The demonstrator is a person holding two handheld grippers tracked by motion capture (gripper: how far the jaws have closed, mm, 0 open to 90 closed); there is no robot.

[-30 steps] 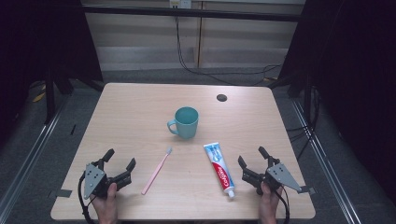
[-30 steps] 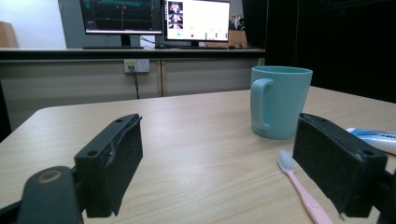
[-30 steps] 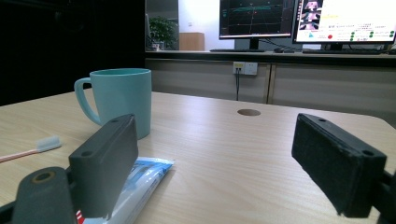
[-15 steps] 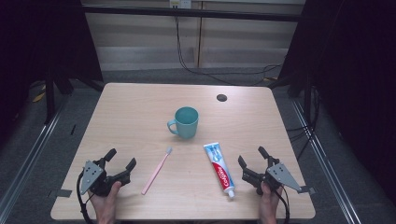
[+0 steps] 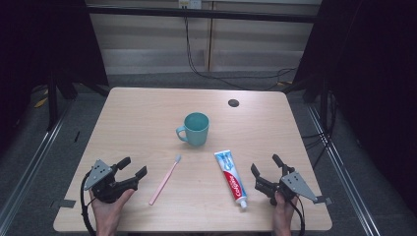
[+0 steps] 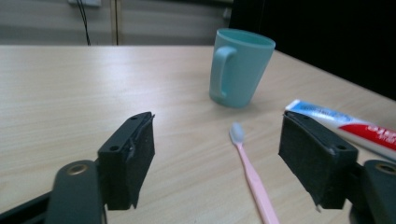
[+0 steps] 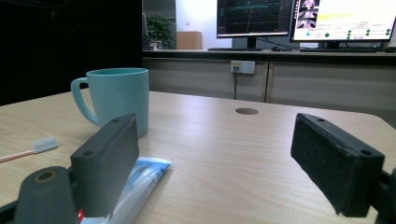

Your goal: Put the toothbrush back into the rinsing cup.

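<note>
Both hands come in from the near edge. The left hand point(image 5: 109, 209) holds the left gripper point(image 5: 133, 166), jaws spread wide; the right hand point(image 5: 283, 214) holds the right gripper point(image 5: 265, 164), jaws likewise apart.

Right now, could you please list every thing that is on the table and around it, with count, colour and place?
Mug: one, teal, upright near the table centre, handle toward the left.
Toothbrush: one, pink handle with pale bristles, lying flat, left of centre, bristles toward the mug.
Toothpaste tube: one, white with blue and red, lying flat, right of centre, cap toward the near edge.
Table: one, light wood, with a dark round hole near its far right.
Monitors: at least two, lit, far behind the table in the right gripper view.
Left gripper: one, black, open, near-left of the table, held by a hand.
Right gripper: one, black, open, near-right.
</note>
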